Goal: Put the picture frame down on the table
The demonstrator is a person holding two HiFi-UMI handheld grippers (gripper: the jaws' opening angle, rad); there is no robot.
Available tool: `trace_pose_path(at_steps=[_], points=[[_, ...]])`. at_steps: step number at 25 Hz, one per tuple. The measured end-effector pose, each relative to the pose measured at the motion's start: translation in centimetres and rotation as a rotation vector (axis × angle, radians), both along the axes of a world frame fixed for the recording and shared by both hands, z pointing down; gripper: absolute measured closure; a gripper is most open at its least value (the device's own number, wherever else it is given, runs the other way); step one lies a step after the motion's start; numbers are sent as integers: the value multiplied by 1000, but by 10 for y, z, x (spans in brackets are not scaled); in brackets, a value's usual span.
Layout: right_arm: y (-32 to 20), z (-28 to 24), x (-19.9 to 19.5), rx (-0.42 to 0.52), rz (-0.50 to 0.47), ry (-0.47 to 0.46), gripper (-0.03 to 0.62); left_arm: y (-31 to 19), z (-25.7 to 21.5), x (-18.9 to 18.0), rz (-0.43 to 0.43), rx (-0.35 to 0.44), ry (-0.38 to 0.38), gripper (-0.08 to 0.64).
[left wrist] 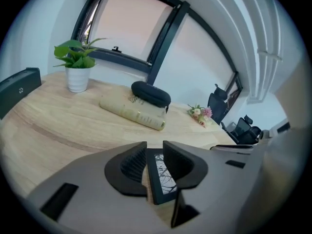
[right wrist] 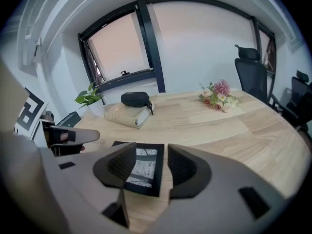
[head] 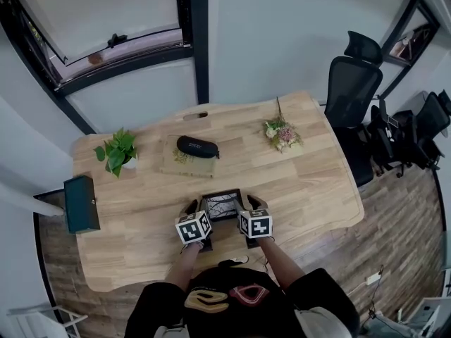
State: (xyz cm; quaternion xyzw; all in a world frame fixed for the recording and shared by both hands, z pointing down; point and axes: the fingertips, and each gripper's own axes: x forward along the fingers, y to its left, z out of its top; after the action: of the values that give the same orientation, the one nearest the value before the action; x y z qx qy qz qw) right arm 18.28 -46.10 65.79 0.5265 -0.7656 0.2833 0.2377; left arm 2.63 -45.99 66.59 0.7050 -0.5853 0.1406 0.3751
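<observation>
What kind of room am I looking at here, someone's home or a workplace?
Most likely an office or small meeting room, though a home study is possible. It has a large wooden table, black office chairs beside it, and a dark-framed window in a plain pale wall.

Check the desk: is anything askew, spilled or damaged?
Nothing stands out. The picture frame lies flat on the table, and the potted plant stands upright; nothing is spilled.
</observation>
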Motion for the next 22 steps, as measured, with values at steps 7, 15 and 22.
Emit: trace_pose_path(at_steps=[7, 15, 22], points=[[25, -39, -4, 121, 5, 8, 396, 34, -24, -2, 69, 82, -14, 451], [63, -70, -15, 236, 58, 36, 399, 63, -64, 6, 147, 205, 43, 460], [97, -100, -40, 337, 97, 37, 412, 90, -106, -14, 183, 340, 45, 500]])
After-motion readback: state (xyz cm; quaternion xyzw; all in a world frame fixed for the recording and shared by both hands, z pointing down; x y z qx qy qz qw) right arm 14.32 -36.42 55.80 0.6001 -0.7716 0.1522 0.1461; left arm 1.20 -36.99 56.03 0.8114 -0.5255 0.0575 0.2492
